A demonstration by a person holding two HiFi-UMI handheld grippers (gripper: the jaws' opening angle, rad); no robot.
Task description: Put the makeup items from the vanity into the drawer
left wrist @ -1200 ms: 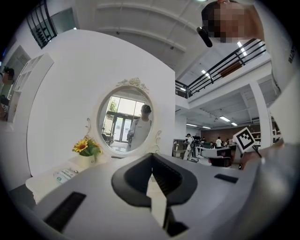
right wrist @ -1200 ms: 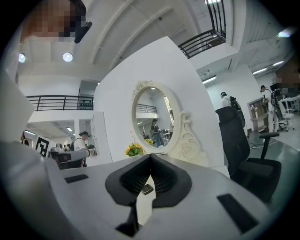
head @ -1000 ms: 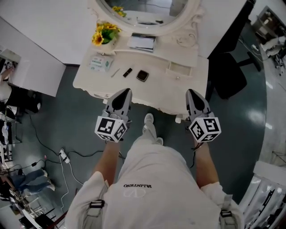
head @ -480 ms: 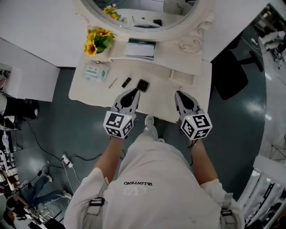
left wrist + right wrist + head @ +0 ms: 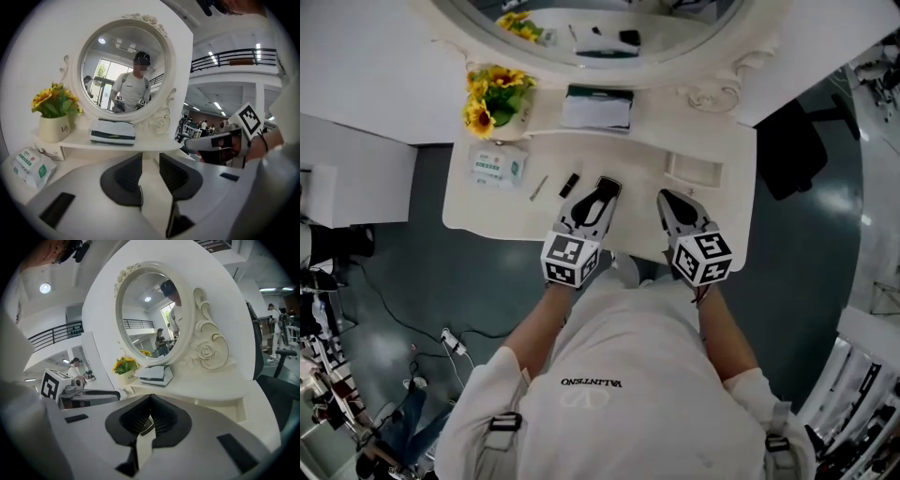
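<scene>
Over the white vanity top [image 5: 487, 214] my left gripper [image 5: 602, 190] is opening, empty, just right of a black makeup tube [image 5: 569, 184]; my right gripper [image 5: 667, 198] is closed.

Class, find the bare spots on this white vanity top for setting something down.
Free: front-left corner below the green-and-white wipes packet; right end beside the open white drawer. Crowded: around the thin stick and black tube.

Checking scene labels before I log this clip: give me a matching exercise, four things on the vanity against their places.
1 sunflowers
2 wipes pack
3 black tube
4 drawer

a right part of the vanity
b on the raised shelf
c left end of the vanity
d between the thin stick and the left gripper

Pairs: 1-b, 2-c, 3-d, 4-a
</scene>
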